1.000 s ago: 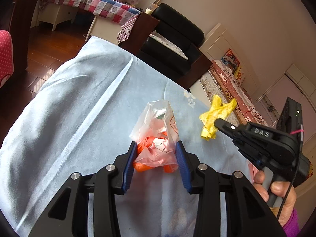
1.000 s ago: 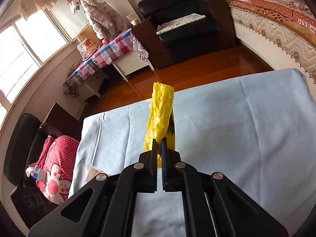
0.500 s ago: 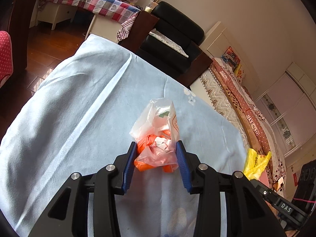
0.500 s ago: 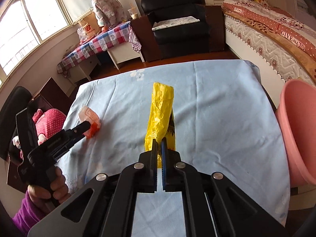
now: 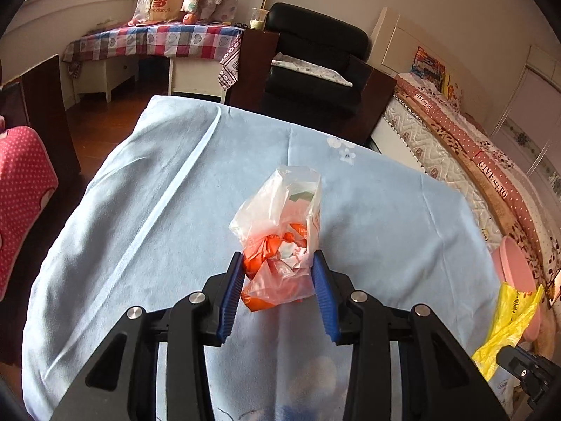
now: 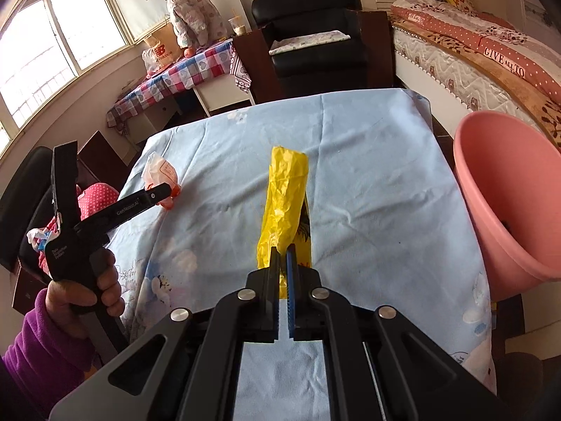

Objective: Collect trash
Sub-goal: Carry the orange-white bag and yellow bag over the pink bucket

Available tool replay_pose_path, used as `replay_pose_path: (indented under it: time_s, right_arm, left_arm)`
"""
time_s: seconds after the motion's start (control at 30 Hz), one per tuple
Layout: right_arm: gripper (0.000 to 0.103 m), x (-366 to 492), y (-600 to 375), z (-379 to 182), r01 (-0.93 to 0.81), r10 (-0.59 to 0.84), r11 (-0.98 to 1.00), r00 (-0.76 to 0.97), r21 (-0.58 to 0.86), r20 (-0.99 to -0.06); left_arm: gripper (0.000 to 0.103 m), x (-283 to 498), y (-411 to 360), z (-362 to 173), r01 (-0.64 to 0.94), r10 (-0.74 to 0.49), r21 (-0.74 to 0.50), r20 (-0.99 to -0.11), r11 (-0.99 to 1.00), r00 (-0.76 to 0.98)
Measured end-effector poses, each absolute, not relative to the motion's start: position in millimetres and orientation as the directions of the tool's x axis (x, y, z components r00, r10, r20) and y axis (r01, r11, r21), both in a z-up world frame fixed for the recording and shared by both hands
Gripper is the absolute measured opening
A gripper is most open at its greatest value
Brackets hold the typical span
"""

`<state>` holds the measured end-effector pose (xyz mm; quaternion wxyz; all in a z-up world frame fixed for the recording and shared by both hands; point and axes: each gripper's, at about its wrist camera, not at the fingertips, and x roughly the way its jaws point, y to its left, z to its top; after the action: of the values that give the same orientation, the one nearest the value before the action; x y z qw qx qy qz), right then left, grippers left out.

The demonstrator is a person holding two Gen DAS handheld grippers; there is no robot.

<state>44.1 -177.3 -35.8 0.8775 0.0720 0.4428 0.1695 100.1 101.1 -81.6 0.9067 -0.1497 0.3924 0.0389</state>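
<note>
Jaws of the right gripper [image 6: 283, 258] were clamped flat on a crinkled yellow wrapper [image 6: 284, 207], held above the blue-clothed tabletop [image 6: 368, 182]. The left gripper [image 5: 277, 280] pinched a crumpled clear-and-orange plastic bag [image 5: 280, 235]. Both pieces seemed collected; next, I judged, came carrying them rightward to the smooth pink bin [image 6: 505, 196] and releasing.

Left wrist view looks down along its fingers, close above the blue-clothed table [image 5: 147, 217], toward the black armchair [image 5: 315, 66]. Right wrist view faces likewise from farther back; both share table, armchair and pink bin [image 6: 505, 189].
</note>
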Motion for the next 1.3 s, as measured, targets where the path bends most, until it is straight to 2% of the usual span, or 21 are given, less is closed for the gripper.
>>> replay_pose_path:
  time_s: [0.33, 0.93, 1.3]
  right_arm:
    - [0.004, 25, -205, -31, -0.221, 0.374, 0.927, 0.582, 0.303, -0.722]
    - [0.004, -2, -258, -18, -0.164, 0.341, 0.934, 0.669, 0.316, -0.660]
    - [0.004, -13, -289, -5, -0.111, 0.272, 0.952, 0.732, 0.284, -0.625]
  left_arm:
    - [0.038, 73, 40, -36, -0.146, 0.004, -0.150, -0.683, 0.978, 0.730]
    - [0.038, 43, -65, 2, 0.010, -0.072, -0.099, -0.656, 0.995, 0.751]
    - [0.038, 38, -107, 10, 0.104, -0.127, -0.074, -0.646, 0.992, 0.752]
